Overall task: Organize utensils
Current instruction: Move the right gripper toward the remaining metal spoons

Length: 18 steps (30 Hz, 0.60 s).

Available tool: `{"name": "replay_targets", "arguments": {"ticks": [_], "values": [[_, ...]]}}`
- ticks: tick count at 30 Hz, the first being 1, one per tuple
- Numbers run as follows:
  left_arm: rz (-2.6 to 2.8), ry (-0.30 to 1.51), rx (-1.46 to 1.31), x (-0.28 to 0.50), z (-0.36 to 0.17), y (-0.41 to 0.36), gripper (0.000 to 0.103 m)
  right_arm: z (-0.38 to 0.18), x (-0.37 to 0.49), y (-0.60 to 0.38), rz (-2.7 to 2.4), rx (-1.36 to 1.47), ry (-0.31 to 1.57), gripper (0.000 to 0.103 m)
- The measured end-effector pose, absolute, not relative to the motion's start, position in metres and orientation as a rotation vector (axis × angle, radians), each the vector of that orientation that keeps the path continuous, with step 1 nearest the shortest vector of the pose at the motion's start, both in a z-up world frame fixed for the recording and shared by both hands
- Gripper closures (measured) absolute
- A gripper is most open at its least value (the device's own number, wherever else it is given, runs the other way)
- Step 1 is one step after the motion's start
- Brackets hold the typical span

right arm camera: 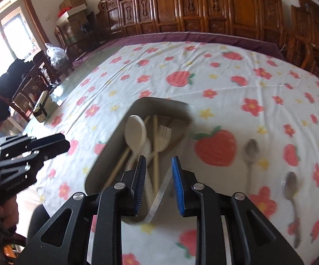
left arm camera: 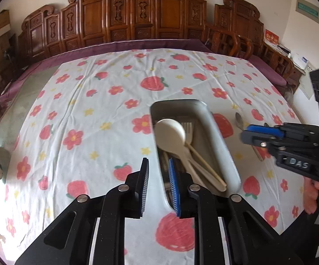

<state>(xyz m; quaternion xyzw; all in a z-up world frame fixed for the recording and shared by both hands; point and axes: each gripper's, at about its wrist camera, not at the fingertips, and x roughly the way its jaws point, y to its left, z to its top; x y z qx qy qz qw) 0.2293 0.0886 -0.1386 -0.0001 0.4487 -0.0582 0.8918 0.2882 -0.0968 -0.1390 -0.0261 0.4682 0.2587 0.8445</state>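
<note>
The left gripper point(left arm camera: 158, 183) and right gripper point(right arm camera: 158, 181) hover with jaws narrowly parted and empty above the grey rectangular metal tray point(right arm camera: 182, 108), which holds a cream plastic spoon point(right arm camera: 135, 130), fork point(right arm camera: 164, 135) and chopsticks point(right arm camera: 155, 145); two metal spoons point(right arm camera: 251, 152) lie on the strawberry-print tablecloth point(right arm camera: 225, 81) just beside it

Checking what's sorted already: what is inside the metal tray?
The metal tray holds a cream spoon, a cream fork and wooden chopsticks. Its near end is hidden behind the right gripper.
</note>
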Motion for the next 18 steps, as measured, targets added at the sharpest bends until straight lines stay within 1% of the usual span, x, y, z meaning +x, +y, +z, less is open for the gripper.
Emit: {"name": "replay_targets", "arguments": {"ticks": [1, 3, 5, 7, 9, 10, 14, 18], "values": [[-0.131, 0.933, 0.002, 0.23, -0.138, 0.082, 0.082, -0.138, 0.285, -0.113, 0.526, -0.07, 0.982, 0.077], [-0.149, 0.932, 0.005, 0.232, -0.138, 0.07, 0.071, -0.14, 0.281, -0.141, 0.485, -0.104, 0.984, 0.077], [-0.17, 0.931, 0.006, 0.234, -0.137, 0.056, 0.063, -0.147, 0.28, -0.174, 0.434, -0.128, 1.001, 0.077], [-0.193, 0.934, 0.007, 0.237, -0.138, 0.04, 0.059, -0.159, 0.284, -0.203, 0.394, -0.129, 1.04, 0.077], [-0.214, 0.937, 0.01, 0.241, -0.139, 0.024, 0.053, -0.171, 0.29, -0.224, 0.363, -0.145, 1.066, 0.077], [-0.223, 0.938, 0.013, 0.243, -0.139, 0.016, 0.052, -0.178, 0.293, -0.235, 0.347, -0.159, 1.085, 0.076], [-0.253, 0.949, 0.02, 0.25, -0.142, -0.011, 0.045, -0.201, 0.303, -0.257, 0.322, -0.199, 1.129, 0.074], [-0.268, 0.966, 0.036, 0.256, -0.146, -0.034, 0.037, -0.22, 0.314, -0.266, 0.322, -0.228, 1.167, 0.073]]}}
